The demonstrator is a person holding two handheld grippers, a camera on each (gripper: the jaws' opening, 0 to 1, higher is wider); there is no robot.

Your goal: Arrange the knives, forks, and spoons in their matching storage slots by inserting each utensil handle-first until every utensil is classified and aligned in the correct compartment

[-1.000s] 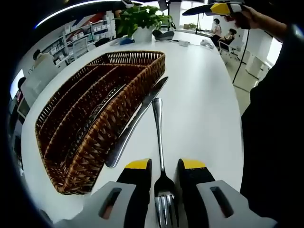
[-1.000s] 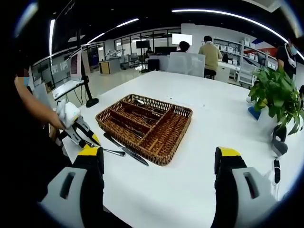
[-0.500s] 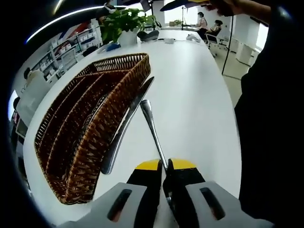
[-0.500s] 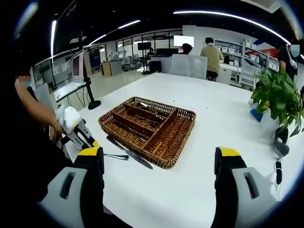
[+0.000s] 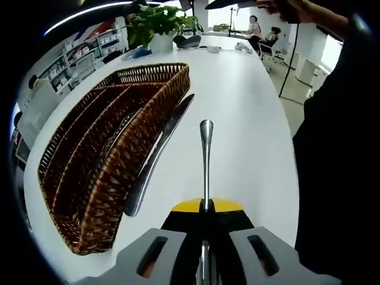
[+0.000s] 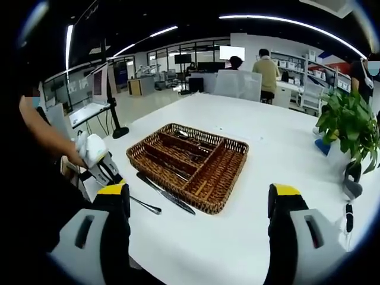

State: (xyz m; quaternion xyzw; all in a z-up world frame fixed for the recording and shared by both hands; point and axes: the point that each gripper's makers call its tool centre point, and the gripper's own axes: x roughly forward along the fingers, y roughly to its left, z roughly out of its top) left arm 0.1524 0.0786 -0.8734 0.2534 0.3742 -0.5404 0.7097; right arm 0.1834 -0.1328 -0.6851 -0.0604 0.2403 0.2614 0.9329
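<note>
L gripper (image 5: 205,208) clamped on fork (image 5: 205,155), R gripper (image 6: 199,202) wide – knife (image 5: 159,152) beside basket (image 5: 101,154)

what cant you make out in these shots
- Head of the utensil in the left tongs: hidden between the shut jaws in the left gripper view; too small in the right gripper view.
- Cutlery inside the wicker tray: too small and dark to sort by type.
- Knife handle end: partly behind the tray wall in the left gripper view.
</note>
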